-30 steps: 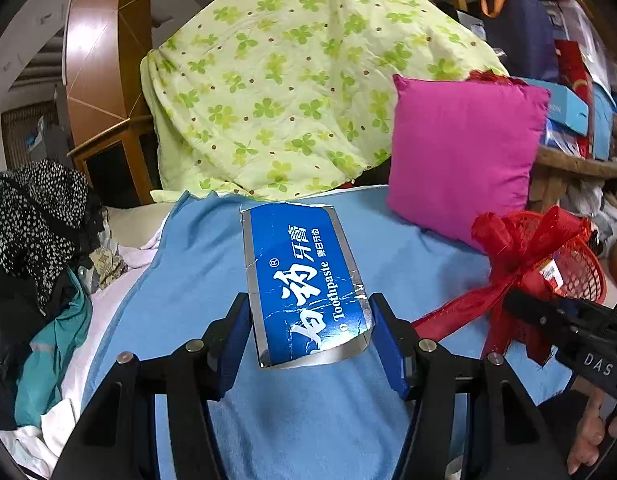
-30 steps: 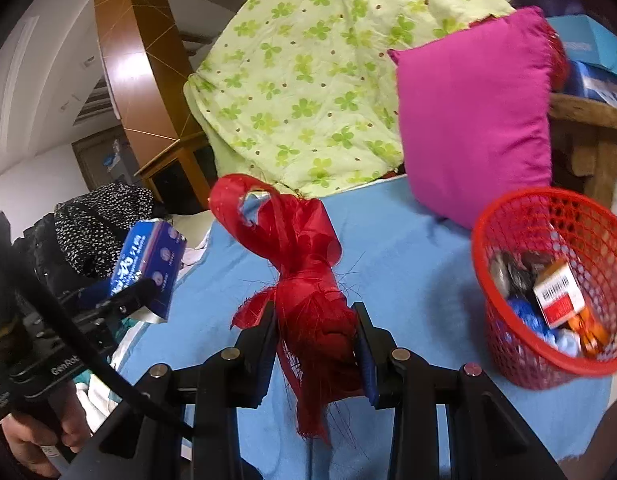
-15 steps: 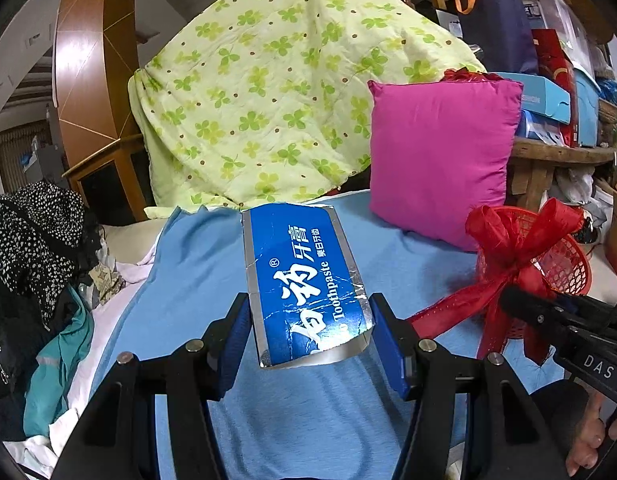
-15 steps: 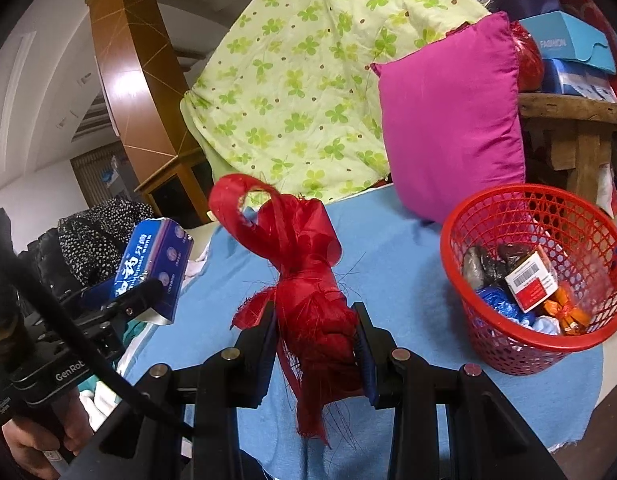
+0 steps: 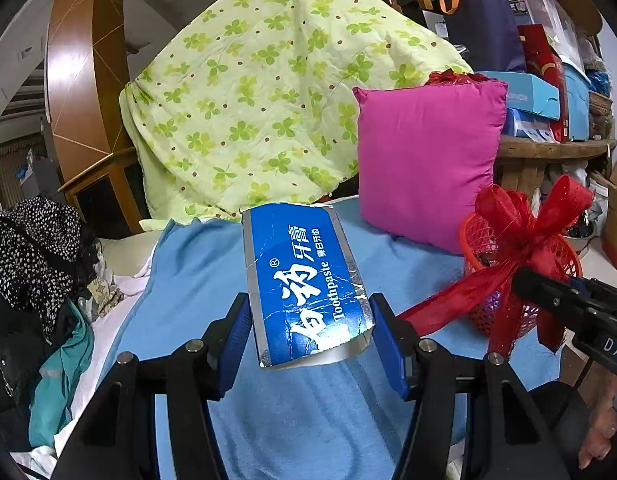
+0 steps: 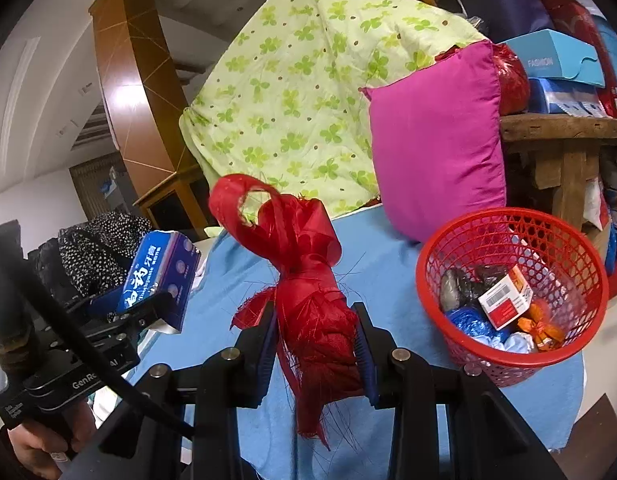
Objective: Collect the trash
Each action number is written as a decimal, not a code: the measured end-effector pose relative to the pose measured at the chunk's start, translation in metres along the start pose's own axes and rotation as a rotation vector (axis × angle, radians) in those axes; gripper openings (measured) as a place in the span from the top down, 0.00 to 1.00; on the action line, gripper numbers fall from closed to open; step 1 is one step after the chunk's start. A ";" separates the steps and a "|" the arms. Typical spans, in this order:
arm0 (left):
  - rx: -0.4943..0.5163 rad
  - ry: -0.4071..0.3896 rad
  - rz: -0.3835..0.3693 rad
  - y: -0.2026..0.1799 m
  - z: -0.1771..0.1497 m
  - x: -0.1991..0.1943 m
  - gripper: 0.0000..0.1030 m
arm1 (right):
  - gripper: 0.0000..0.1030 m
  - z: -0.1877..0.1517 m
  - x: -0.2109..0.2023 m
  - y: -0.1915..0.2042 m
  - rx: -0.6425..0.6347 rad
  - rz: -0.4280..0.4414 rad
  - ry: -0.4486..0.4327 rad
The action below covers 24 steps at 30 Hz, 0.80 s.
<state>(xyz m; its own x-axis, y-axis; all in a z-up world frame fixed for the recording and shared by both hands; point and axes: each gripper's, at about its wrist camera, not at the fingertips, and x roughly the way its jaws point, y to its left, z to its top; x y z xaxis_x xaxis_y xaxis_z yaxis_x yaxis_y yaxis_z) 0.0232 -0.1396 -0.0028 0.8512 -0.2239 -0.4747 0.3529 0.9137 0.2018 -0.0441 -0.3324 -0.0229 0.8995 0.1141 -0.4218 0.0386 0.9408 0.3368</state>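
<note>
Pink cushion [image 5: 428,160] stands upright on the blue sheet [image 5: 196,272], leaning vs. a green clover-print quilt [image 5: 268,92] draped behind it. Heap of clothes [image 5: 32,264], incl. a black-and-white spotted piece, lies left of the sheet. Wooden shelf [image 6: 564,128] at right carries blue boxes [image 6: 560,60].

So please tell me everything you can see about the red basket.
The red basket is a round, open-top bin of what looks like plastic lattice, wider at the rim than at the base. It stands upright on the blue cloth, near the cloth's right edge and just in front of the pink pillow. It already holds trash: a small white and red box, a blue crumpled wrapper, an orange wrapper and some dark pieces. Neither tongs touch it.
</note>
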 end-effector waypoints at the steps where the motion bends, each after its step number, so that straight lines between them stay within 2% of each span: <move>1: 0.000 0.000 -0.002 -0.001 0.001 0.000 0.41 | 0.63 0.001 -0.001 0.000 -0.001 -0.003 -0.004; 24: 0.032 -0.004 -0.036 -0.014 0.006 -0.003 0.41 | 0.63 0.009 -0.025 -0.019 0.021 -0.028 -0.060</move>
<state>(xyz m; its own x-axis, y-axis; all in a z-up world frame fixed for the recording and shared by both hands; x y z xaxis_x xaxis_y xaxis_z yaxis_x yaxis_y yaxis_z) 0.0180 -0.1541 0.0004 0.8390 -0.2579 -0.4791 0.3957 0.8936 0.2120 -0.0631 -0.3564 -0.0110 0.9225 0.0673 -0.3801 0.0733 0.9362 0.3436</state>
